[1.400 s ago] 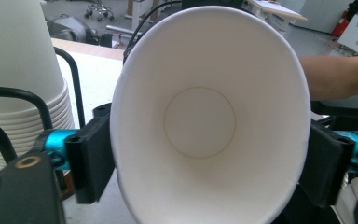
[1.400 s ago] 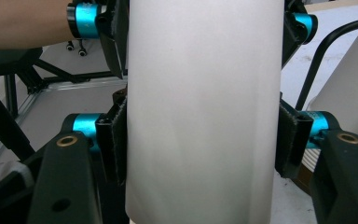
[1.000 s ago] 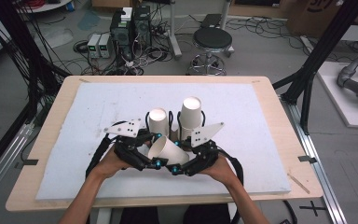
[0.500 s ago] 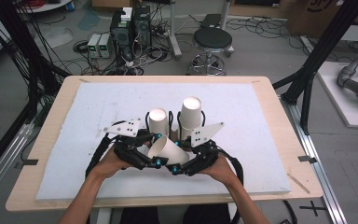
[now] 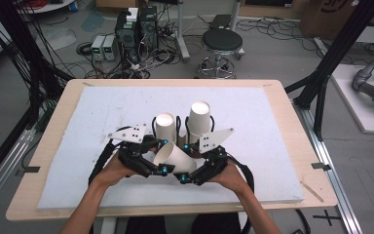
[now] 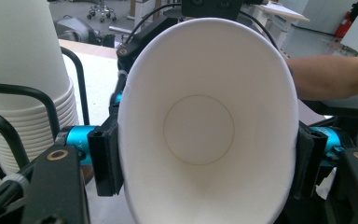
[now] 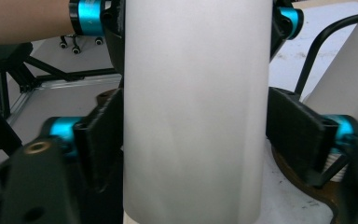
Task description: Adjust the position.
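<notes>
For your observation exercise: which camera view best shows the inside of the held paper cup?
The left gripper view: it looks straight into the paper cup, showing its base. The high view shows its rim, the right gripper view its outer wall.

Even room light is falling softly over the surface (image 5: 272,126), casting faint shadows; the cup (image 7: 193,112) is blurring up close (almost overexposed), while the high view is looking slightly grainy.

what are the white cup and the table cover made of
The white tapered cup looks like thin matte paper: its rim is squashed oval between the jaws and a round seam marks its base. The pale sheet over the wooden table looks like matte foam board or felt, hard to tell, with speckled marks.
</notes>
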A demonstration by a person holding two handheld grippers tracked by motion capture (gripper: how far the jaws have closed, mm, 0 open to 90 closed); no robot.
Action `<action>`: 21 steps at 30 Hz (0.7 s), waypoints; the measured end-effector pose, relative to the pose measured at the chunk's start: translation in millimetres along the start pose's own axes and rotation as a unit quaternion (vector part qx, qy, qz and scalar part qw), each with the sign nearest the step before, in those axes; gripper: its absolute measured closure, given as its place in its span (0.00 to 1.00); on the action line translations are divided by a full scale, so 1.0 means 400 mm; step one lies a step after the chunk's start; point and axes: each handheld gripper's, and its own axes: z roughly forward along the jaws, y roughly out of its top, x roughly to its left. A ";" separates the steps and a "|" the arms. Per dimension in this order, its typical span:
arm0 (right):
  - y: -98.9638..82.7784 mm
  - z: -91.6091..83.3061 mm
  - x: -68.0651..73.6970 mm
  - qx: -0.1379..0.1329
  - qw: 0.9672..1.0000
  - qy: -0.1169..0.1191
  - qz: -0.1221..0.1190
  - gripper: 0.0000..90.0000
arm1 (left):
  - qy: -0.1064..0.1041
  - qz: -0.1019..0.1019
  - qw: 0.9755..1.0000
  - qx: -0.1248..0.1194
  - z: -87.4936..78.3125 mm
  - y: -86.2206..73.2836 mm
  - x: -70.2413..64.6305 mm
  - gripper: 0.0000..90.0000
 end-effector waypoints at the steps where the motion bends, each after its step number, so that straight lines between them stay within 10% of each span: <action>1: 0.000 0.000 0.000 0.003 1.000 -0.004 -0.001 0.21 | 0.001 0.000 1.000 0.001 -0.001 0.000 0.000 0.33; 21: -0.008 -0.042 -0.008 0.024 0.999 -0.027 0.001 0.21 | 0.041 0.013 0.997 0.063 -0.065 -0.006 -0.013 0.33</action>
